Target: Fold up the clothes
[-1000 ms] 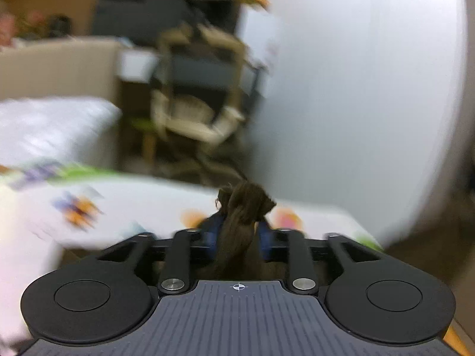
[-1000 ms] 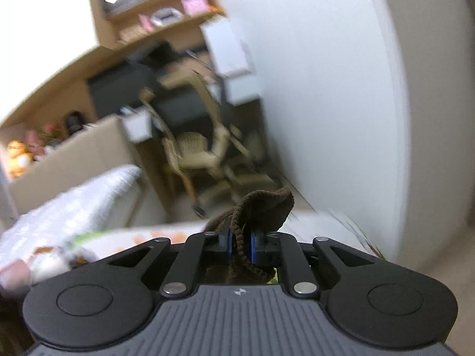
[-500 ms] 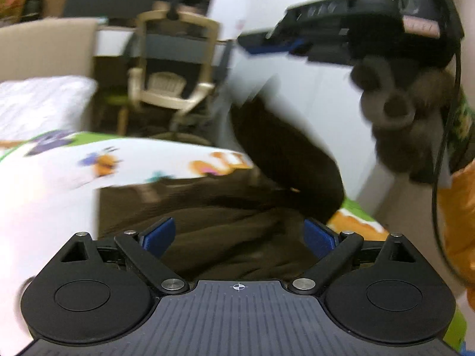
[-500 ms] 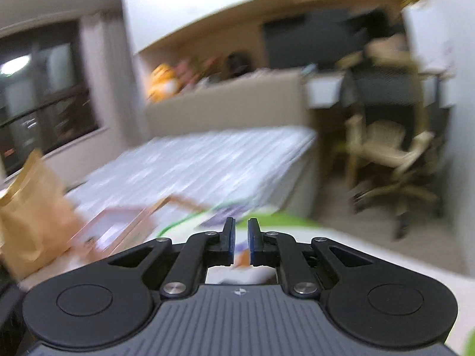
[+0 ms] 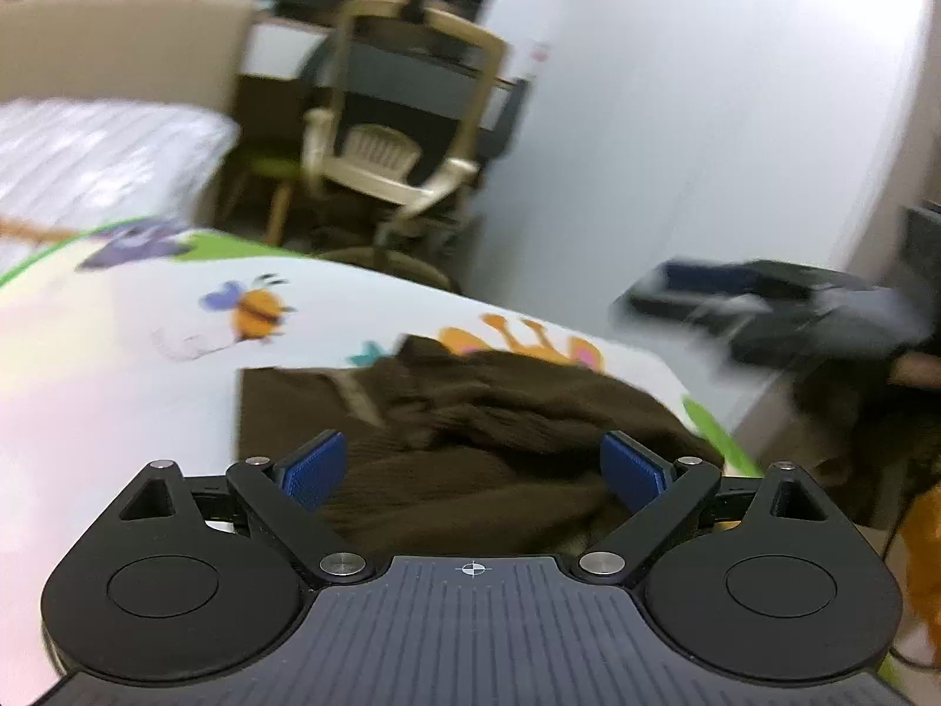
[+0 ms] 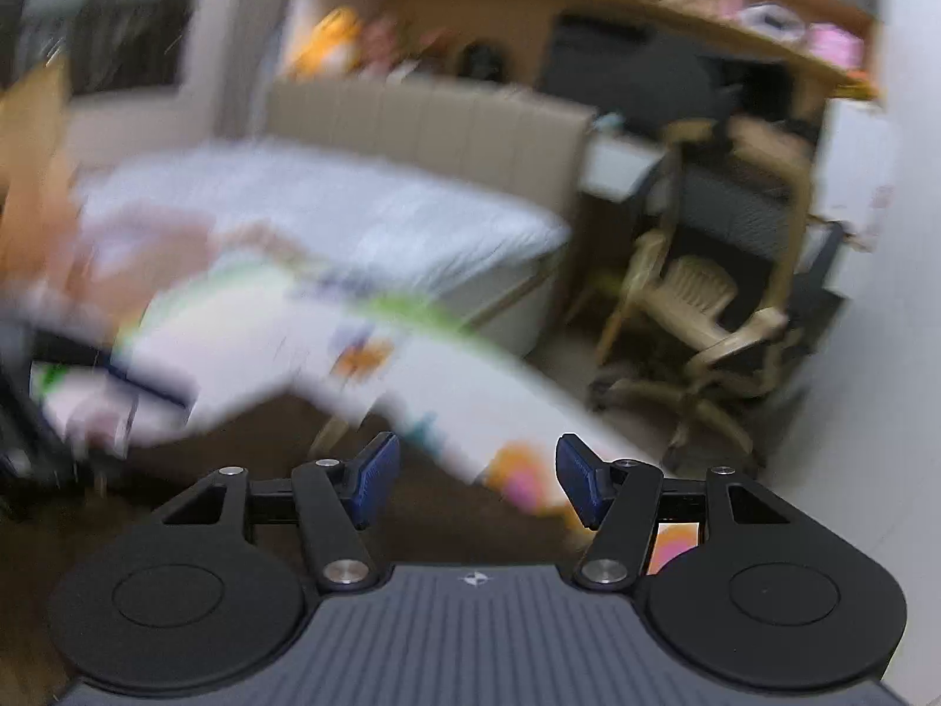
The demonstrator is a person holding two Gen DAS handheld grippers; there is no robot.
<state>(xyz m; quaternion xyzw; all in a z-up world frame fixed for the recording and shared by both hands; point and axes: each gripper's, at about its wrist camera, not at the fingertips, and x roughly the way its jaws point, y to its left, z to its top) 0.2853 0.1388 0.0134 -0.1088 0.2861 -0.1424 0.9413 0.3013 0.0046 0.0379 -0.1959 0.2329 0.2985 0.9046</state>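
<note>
Brown garment (image 5: 470, 441) lies, seemingly loose, between spread left tongs (image 5: 473, 470).

**Gripper hardware, both wrist views**

Left gripper (image 5: 473, 468): matte black body w/ ribbed dark grey top plate, small white crosshair mark at centre front edge. Two round black discs, one per side, each w/ a shallow circular recess. Black linkage arms run diagonally to the fingers, silver pivot screws at base, smaller silver screws at the outer ends. Triangular cut-outs in the side brackets. Pads (image 5: 312, 466) blue, fine knurled texture.

Right gripper (image 6: 477, 482): same build, black discs, ribbed grey plate, white centre mark, silver screws, triangular cut-outs. Pads (image 6: 371, 478) dark blue, ribbed.

In the left view the other unit shows as a blurred black/blue shape; a strip of bare skin beside it.
</note>
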